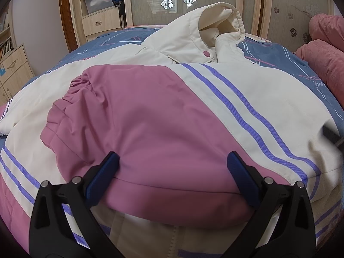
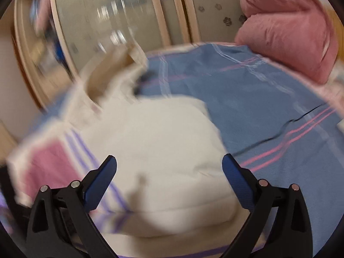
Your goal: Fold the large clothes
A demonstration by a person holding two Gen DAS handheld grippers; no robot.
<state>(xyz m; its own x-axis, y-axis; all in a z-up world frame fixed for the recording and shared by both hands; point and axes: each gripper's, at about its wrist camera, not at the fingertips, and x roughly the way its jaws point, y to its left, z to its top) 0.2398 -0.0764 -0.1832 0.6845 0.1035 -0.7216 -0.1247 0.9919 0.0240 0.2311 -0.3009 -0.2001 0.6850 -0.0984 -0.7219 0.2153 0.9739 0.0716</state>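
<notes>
Nearest to us, the left gripper [image 1: 173,167] has its blue-padded jaws spread wide and holds nothing; the pink sleeve [image 1: 137,116] of the padded cream, pink and purple-striped hooded jacket [image 1: 247,99] bulges up between them. The sleeve is folded across the jacket's chest, its gathered cuff [image 1: 64,107] toward 10 o'clock. In the right wrist view, which is badly smeared by motion, the right gripper [image 2: 169,167] is likewise wide open and empty, hovering over the cream shoulder and side of the jacket.

We judge the chief risk to be the padding itself. The fabric is thick and springy, so a shallow bite on the rounded sleeve could catch only the top layer and drag it off the body, undoing the fold already laid. The shell also looks smooth, so a grip on the bulge may slip free partway through a lift. And with the right gripper moving fast enough to blur its view, closing on a hem or edge we cannot clearly make out invites a missed or uneven grasp, which would skew the next fold.

Farther out, the jacket lies spread on the blue bedsheet with pink and white lines [image 2: 258,107], its hood [image 1: 223,23] standing up at 12 o'clock. The upright hood is bulky and may resist lying flat. At 2 o'clock a pile of pink quilted bedding [image 2: 286,32] sits on the bed, well apart from the jacket. Beyond, wooden wardrobe doors with frosted flowered panels [image 1: 172,0] and a wooden drawer unit [image 1: 101,23] stand clear of the work.
</notes>
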